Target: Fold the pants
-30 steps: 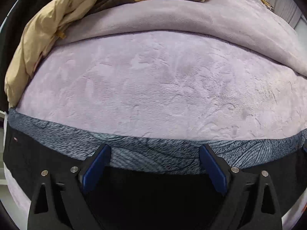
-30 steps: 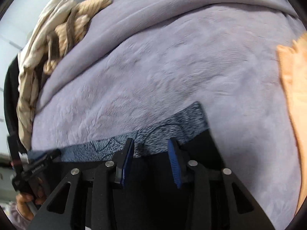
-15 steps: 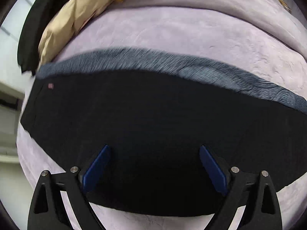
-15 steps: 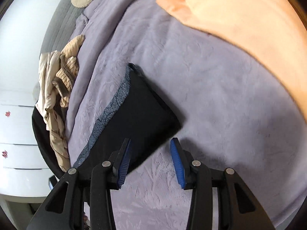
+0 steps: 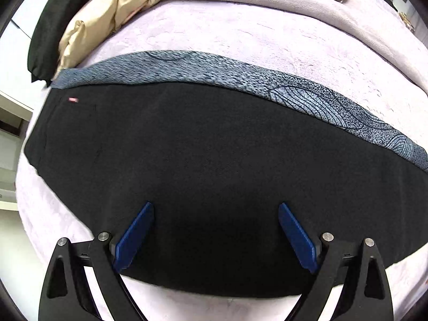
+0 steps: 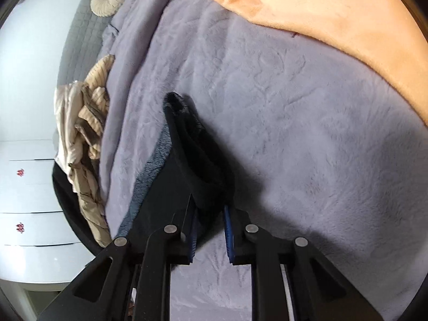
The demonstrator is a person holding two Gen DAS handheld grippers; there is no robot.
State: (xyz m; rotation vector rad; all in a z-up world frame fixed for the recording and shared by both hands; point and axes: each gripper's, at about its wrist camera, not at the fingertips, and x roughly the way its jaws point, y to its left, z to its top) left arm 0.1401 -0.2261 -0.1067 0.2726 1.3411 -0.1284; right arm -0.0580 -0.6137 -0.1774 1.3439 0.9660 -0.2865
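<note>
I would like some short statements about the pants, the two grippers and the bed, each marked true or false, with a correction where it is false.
1. The right gripper pinches a raised fold of the black pants. True; its jaws have just been closing on the fabric.
2. The left gripper is shut on the pants. False: its jaws stand wide open above the black fabric, pinching nothing.
3. The pants lie on a lilac blanket. True.
4. A patterned blue-grey band runs along the far edge of the pants. True.
5. The peach blanket covers the pants. False: it lies apart, toward the far side of the bed.
</note>
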